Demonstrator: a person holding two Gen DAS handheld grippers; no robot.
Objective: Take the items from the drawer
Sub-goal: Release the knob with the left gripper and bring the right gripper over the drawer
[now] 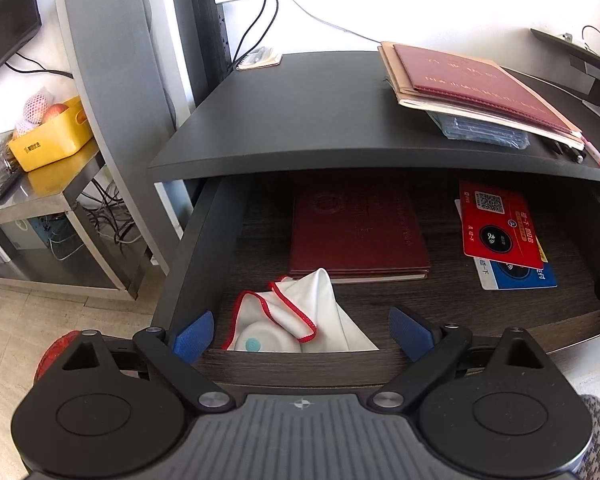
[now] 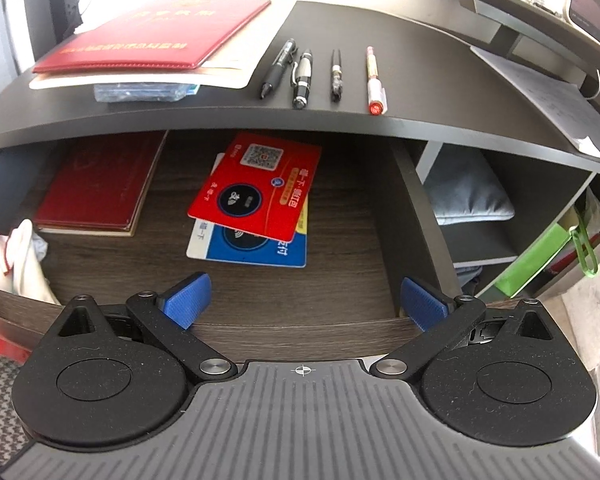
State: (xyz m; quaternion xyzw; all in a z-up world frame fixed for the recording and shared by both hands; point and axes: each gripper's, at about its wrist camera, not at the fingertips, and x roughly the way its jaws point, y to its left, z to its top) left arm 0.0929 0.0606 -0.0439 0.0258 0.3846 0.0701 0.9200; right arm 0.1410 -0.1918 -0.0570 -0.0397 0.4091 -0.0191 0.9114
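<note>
The drawer (image 1: 300, 364) (image 2: 300, 326) under the dark desk stands open. Inside lie a dark red booklet (image 1: 358, 228) (image 2: 96, 188), a red card (image 1: 500, 226) (image 2: 260, 192) on top of a blue and white card (image 1: 518, 276) (image 2: 256, 250), and a white cloth with red trim (image 1: 300, 316) (image 2: 16, 256) at the front left. My left gripper (image 1: 300, 334) is open and empty above the drawer's front edge, over the cloth. My right gripper (image 2: 304, 300) is open and empty above the front edge, just short of the cards.
On the desk top (image 1: 300, 120) (image 2: 420, 60) lie a stack of red folders and papers (image 1: 476, 88) (image 2: 152, 36) and several pens (image 2: 320, 72). A yellow bin (image 1: 50, 138) sits on a steel side table at left. Shelves (image 2: 500, 216) with a green item stand at right.
</note>
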